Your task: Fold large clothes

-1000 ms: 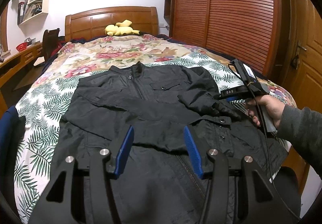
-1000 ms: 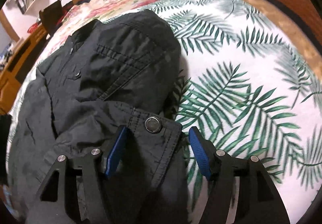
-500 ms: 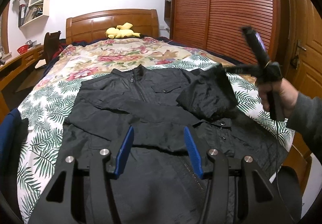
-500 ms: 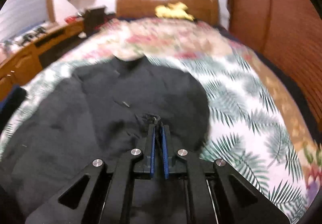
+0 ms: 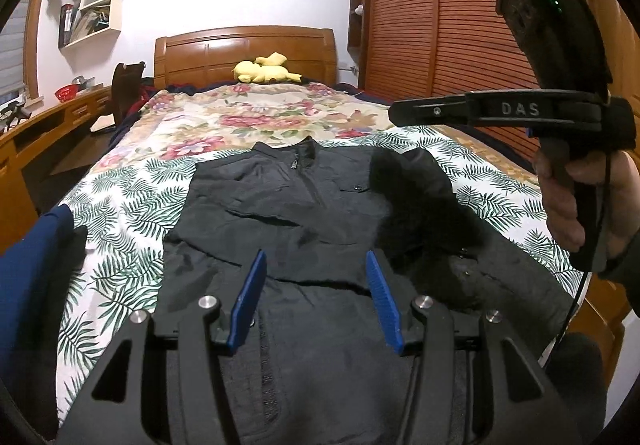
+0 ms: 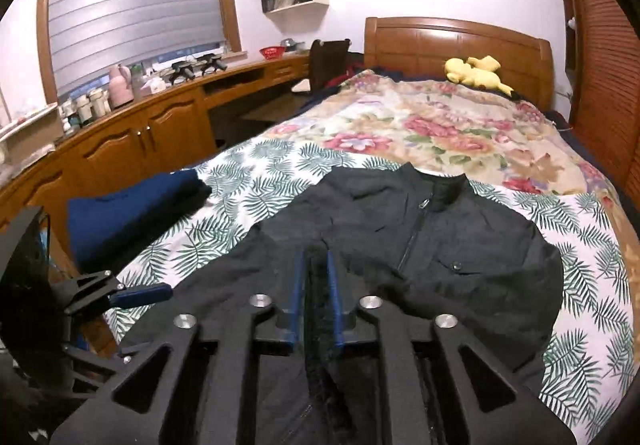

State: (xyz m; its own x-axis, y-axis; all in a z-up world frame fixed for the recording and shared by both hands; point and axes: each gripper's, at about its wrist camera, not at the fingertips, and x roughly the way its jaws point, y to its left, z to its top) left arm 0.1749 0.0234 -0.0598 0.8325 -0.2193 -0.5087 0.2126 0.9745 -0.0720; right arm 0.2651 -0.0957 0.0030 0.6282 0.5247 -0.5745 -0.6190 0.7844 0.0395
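The right tool [image 6: 316, 301] is pinched on a strip of black fabric, apparently the sleeve cuff, raised above the black jacket [image 6: 432, 245]; the left tool [image 5: 314, 297] hangs over the jacket's lower front with its blue pads spread wide and nothing between them; the jacket lies front-up on the bed [image 6: 560, 245], collar toward the wooden headboard [image 5: 244, 49], its zip closed; the lifted sleeve [image 5: 416, 201] rises blurred from the jacket's right shoulder side; a folded navy garment [image 6: 132, 209] sits on the bed beside the jacket's left edge; a yellow plush toy [image 5: 266, 71] rests beyond the collar, against the headboard. The step in hand looks to be the sleeve fold, one arm of the jacket being carried across the chest; the next move likely calls for laying the cuff flat over the front and releasing it, while the left tool stands ready to hold or smooth the body.
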